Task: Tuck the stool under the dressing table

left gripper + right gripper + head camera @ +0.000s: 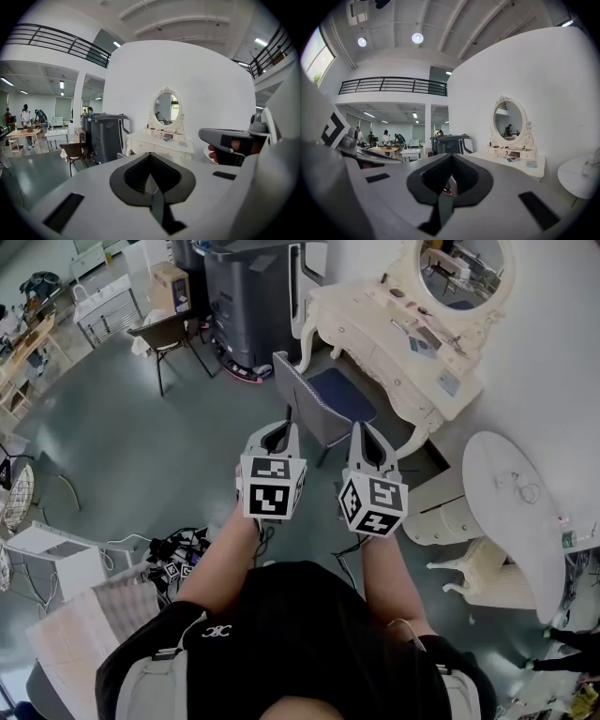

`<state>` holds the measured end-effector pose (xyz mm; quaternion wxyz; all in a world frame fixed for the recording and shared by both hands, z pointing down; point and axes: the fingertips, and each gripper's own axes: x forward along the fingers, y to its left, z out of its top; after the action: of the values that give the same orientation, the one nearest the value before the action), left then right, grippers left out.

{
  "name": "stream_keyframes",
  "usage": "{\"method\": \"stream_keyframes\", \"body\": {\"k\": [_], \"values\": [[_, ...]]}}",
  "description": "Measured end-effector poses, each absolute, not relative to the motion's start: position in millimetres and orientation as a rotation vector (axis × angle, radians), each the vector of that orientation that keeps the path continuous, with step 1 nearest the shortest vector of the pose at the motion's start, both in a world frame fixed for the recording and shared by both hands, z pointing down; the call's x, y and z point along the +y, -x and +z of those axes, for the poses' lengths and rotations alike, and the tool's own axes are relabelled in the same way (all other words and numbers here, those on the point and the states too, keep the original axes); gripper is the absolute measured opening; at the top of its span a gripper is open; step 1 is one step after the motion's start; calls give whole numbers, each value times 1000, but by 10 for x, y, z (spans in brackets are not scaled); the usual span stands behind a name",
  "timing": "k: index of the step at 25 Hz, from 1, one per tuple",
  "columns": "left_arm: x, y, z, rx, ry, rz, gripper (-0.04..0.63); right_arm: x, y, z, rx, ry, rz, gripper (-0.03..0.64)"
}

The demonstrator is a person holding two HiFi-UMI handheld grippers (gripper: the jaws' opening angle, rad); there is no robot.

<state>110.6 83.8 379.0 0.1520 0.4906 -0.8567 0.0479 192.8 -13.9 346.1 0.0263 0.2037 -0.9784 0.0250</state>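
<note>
The mirror (466, 268) is cut off by the top edge. The left gripper (278, 430) hides one near leg of the stool (342, 395).

Cream carved dressing table (403, 381), navy-cushioned grey stool (341, 396), black-and-white square markers on white left gripper (278, 430) and right gripper (365, 430), grey-green floor (141, 446).
</note>
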Motion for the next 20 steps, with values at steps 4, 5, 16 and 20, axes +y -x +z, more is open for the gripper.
{"method": "stream_keyframes", "body": {"k": [4, 5, 16, 20], "values": [[954, -906, 3836, -2457, -1399, 146, 3, -83, -1718, 3493, -3020, -628, 69, 5], [983, -856, 3849, -2455, -1396, 147, 3, -75, -1670, 3496, -3018, -631, 71, 5], [1156, -490, 4065, -2421, -1352, 131, 3, -146, -1336, 3780, -2941, -622, 112, 5], [1126, -299, 4154, -2414, -1338, 153, 3, -218, -1175, 3948, -2907, -598, 120, 5]]}}
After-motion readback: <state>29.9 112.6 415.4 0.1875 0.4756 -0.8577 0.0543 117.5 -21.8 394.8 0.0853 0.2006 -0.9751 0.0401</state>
